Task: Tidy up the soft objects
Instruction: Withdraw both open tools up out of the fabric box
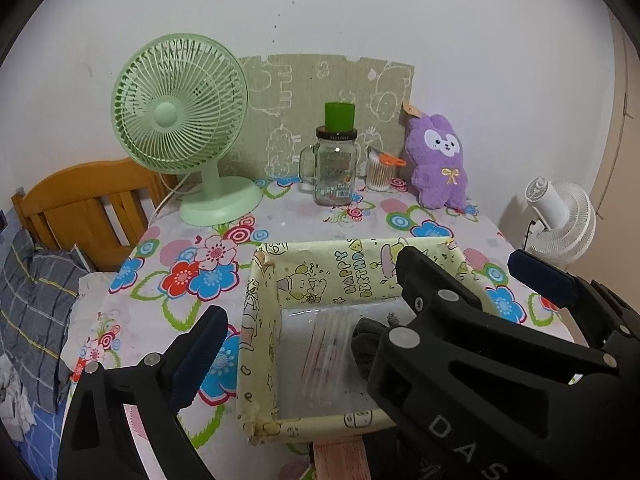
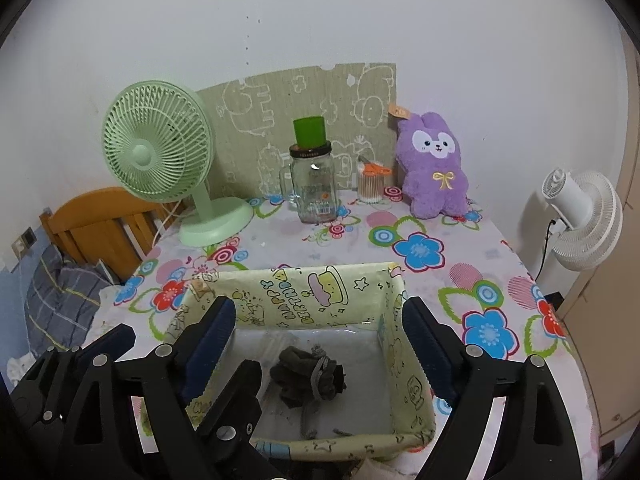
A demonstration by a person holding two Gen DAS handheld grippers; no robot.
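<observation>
A yellow-green "Happy Birthday" box (image 2: 304, 300) (image 1: 328, 276) sits open at the table's near edge. A dark grey bundle of soft cloth (image 2: 308, 376) lies on its floor; in the left wrist view only a dark bit (image 1: 366, 344) shows behind the right gripper. My right gripper (image 2: 320, 344) is open, its jaws spread over the box above the bundle, holding nothing. My left gripper (image 1: 308, 344) is open, beside the box's left wall. A purple plush rabbit (image 2: 434, 168) (image 1: 438, 162) sits upright at the table's back right.
A green desk fan (image 2: 160, 160) stands back left. A glass jar with a green cup on top (image 2: 312, 176) and a cotton-swab pot (image 2: 370, 182) stand at the back. A white fan (image 2: 580, 216) is right of the table, a wooden bed frame (image 2: 96, 220) left.
</observation>
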